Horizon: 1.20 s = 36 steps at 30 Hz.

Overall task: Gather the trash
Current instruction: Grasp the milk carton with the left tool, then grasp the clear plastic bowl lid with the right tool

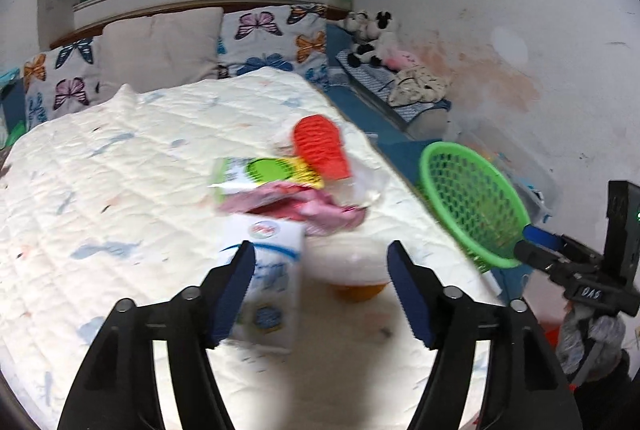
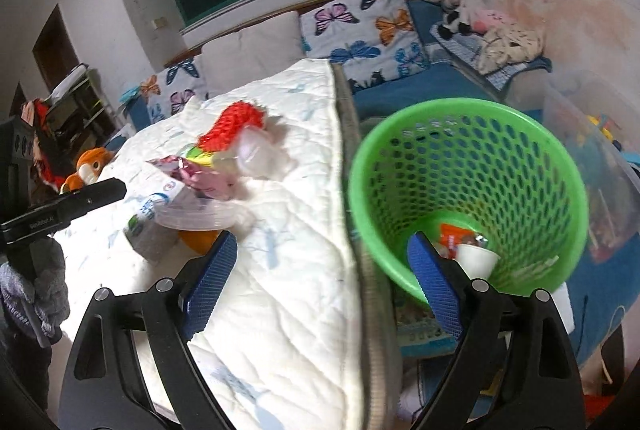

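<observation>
The left gripper point(image 1: 320, 290) is nearest, its jaws wide apart and holding nothing. The white carton point(image 1: 268, 286) lies on the bed point(image 1: 100, 189), just at its 11 o'clock, long side pointing away. More trash point(image 1: 292, 185) sits past it at 12. The right gripper point(image 2: 320, 278), jaws apart too, is empty; the green basket point(image 2: 468, 197) waits at its 1 o'clock.

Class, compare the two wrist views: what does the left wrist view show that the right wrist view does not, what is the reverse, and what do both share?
Only the left wrist view shows the left claw, open above the milk carton, and the basket's outer side.

Only the right wrist view shows the right claw, open and empty, the paper cup and orange wrapper inside the basket, and an orange plush toy.

Both show the green basket, quilted bedcover, red mesh sleeve, pink wrapper and butterfly pillows.
</observation>
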Available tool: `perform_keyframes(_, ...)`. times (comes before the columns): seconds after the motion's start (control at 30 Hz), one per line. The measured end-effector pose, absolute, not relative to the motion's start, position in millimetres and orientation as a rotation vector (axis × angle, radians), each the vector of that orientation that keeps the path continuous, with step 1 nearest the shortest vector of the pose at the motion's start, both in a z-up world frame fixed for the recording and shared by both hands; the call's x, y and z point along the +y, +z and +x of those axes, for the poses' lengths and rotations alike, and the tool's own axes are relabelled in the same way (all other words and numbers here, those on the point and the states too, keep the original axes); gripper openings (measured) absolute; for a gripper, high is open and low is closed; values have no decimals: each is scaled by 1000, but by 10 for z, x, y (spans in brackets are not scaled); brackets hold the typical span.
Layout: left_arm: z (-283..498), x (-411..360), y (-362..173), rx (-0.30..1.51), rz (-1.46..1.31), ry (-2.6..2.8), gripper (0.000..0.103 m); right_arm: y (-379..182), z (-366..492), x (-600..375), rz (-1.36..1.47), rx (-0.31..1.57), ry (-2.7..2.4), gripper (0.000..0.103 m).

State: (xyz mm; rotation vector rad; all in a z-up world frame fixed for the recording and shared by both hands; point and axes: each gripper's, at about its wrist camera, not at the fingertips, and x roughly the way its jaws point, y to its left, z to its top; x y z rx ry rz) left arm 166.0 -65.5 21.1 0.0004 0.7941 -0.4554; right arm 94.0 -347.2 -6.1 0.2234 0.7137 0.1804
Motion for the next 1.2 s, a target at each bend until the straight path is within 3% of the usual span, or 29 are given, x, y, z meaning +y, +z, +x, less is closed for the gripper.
perform_keyframes(0.23, 1756, -546, -37, 861, 67, -429, 74, -80, 1009, -3279, 201, 729, 217, 87)
perform_keyframes(0.7, 2109, -630, -396, 945, 134, -408, 74, -127, 1176, -3059, 191, 776, 293, 91)
perform_keyframes(0.8, 2164, -675, -419, 941, 143, -415, 72, -125, 1215, -3009, 183, 786, 310, 92)
perform_keyframes(0.87, 2201, -688, -431, 939, 141, -420, 63, -125, 1241, -2964, 169, 791, 317, 92)
perform_keyframes(1.2, 2047, -533, -338, 898, 103, -419, 62, -185, 1391, -2710, 151, 827, 389, 95)
